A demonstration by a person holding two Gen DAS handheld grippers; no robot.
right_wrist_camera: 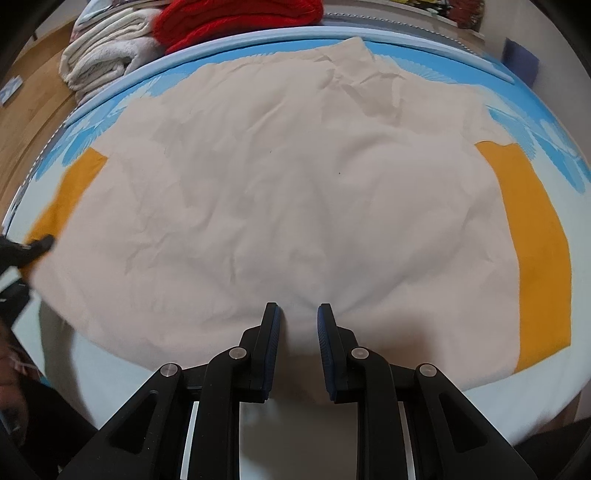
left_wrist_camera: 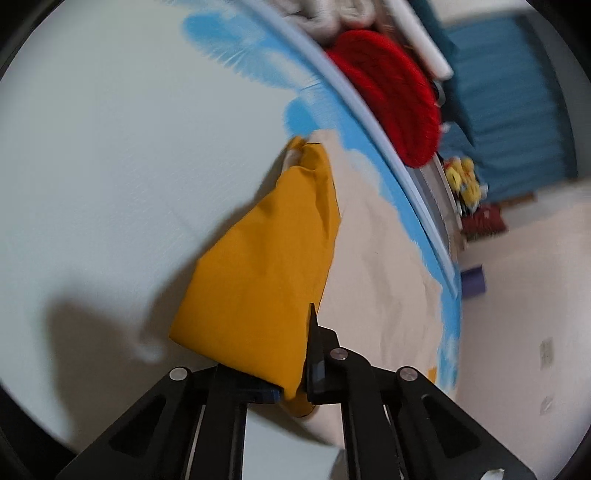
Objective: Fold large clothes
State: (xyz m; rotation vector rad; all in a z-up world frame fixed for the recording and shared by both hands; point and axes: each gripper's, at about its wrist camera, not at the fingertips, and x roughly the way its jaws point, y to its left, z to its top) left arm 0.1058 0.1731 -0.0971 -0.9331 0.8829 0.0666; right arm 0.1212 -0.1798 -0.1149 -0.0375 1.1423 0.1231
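No fold shows yet in the shirt (right_wrist_camera: 280, 192): in the right wrist view it lies spread flat across the middle of the frame on the bed (right_wrist_camera: 546, 122), cream body wrinkled, collar toward the top edge, one yellow sleeve (right_wrist_camera: 532, 236) flat at the right and the other sleeve (right_wrist_camera: 70, 195) at the left.

The left gripper (left_wrist_camera: 291, 391) is clenched on the yellow sleeve cloth, which rises from the bottom centre of the left wrist view toward the middle, lifted off the sheet. I judge this to be the start of the first fold, the sleeve about to be brought in over the body.

The right gripper (right_wrist_camera: 299, 325), at the bottom centre of its view, has its jaws parted with the shirt's near hem bunched between them; the pads are not pressed together, so it looks released or only loosely set.

All the folds remain: both sleeves in, then the body.

No writing or label can be read on anything; the red knit (right_wrist_camera: 236, 18) and towels (right_wrist_camera: 107, 55) at the upper left are plain.
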